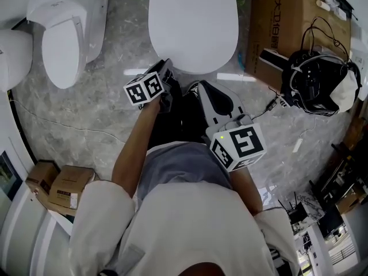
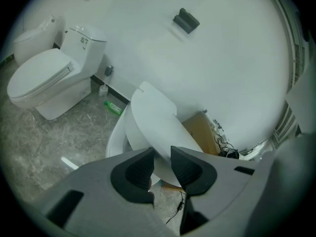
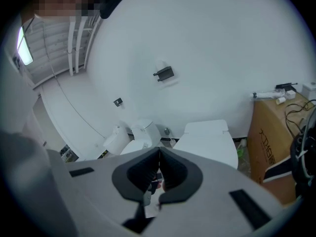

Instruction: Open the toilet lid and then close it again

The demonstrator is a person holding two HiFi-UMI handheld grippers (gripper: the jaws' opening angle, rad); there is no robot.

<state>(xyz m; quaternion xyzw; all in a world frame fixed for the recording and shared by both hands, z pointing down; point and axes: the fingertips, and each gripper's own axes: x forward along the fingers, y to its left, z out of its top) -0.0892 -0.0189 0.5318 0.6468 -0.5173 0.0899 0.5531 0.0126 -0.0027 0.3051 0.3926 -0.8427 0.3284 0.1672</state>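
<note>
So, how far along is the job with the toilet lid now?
Done: the left gripper grips the toilet lid by its edge, and the lid stands partly raised off the bowl. In hand: apparently the lift. Left: open it fully, then close it. The right gripper, jaws shut, holds nothing.
</note>
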